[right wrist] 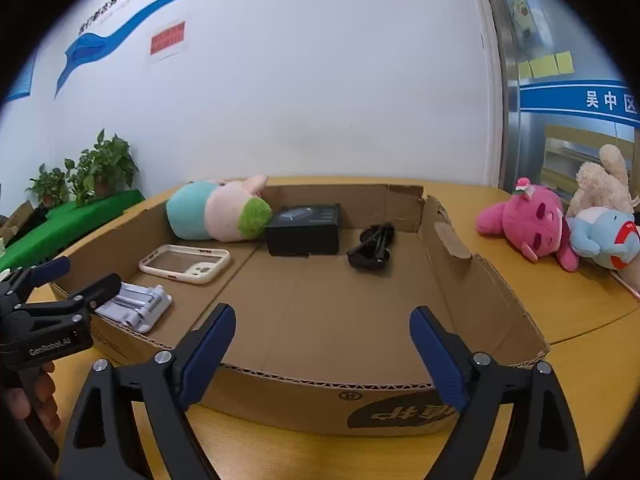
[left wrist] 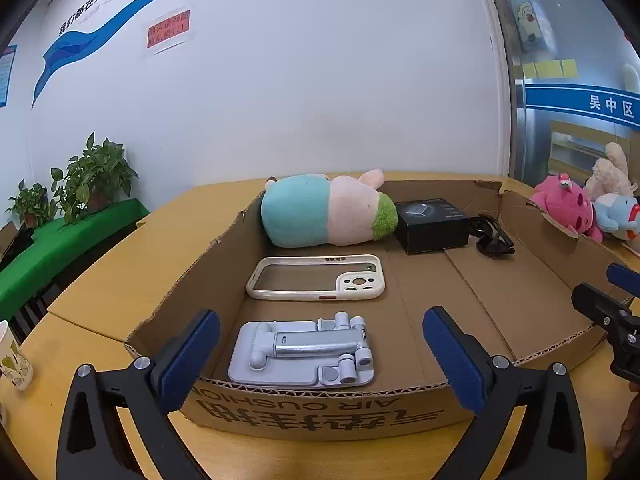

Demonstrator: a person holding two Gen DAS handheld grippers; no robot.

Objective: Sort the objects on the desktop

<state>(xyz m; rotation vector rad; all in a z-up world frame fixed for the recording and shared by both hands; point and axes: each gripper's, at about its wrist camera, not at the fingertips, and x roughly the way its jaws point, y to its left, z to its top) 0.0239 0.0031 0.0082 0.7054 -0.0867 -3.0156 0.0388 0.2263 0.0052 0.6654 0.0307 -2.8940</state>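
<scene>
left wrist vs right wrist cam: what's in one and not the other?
Left wrist only: a paper cup at the table's left edge, and the phone stand unobstructed.
Right wrist only: the hand holding the left gripper, which overlaps the stand; all three loose plush toys beside the box, uncropped.
Both: the cardboard box, plush pillow, phone case, black box, black sunglasses, potted plants. Both grippers open, empty.
</scene>
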